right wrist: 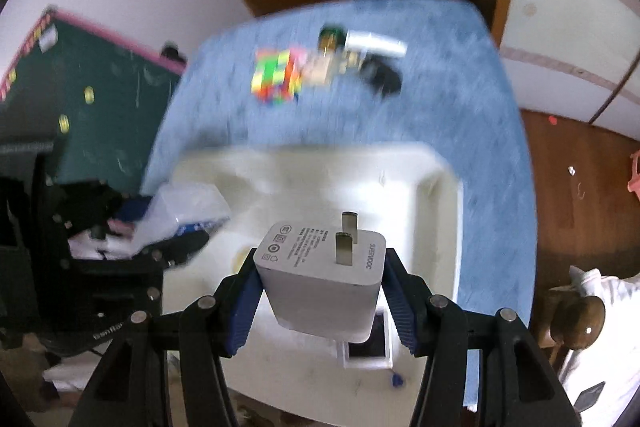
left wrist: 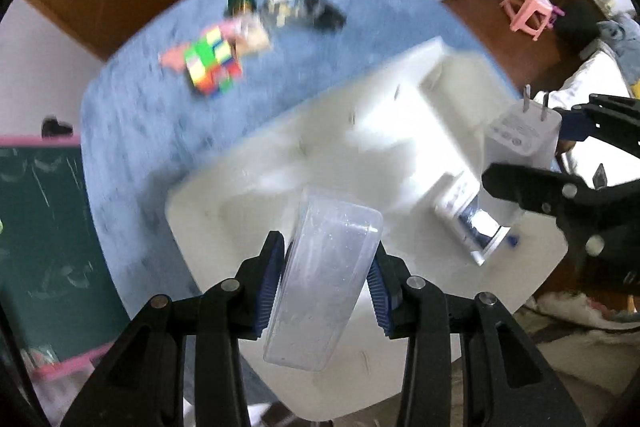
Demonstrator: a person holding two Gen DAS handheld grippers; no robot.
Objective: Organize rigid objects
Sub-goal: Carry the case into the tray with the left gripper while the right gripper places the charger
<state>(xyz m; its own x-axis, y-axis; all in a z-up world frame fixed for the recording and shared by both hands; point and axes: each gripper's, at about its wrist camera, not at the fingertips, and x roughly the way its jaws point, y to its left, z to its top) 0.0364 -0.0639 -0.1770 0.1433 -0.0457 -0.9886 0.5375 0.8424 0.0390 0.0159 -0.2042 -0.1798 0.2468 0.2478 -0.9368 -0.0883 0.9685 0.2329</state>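
Two claws each carry an item above the white tray (left wrist: 400, 131) for sorting: the left claw (left wrist: 326, 279) clamped on a clear plastic box (left wrist: 324, 287), the right claw (right wrist: 320, 301) on a white charger (right wrist: 320, 283), prongs up.

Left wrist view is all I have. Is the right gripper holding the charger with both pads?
Observer: Yes. In the right wrist view both blue pads press opposite sides of the charger, and its prongs point away from the right gripper.
Operator: Any print on the prong face?
Observer: Small grey text and icons sit left of the prongs, and there is lettering along the right edge. It is too fine to read with confidence.
Operator: What lies beyond it?
Observer: The white tray, with a flat white box showing just under the charger.
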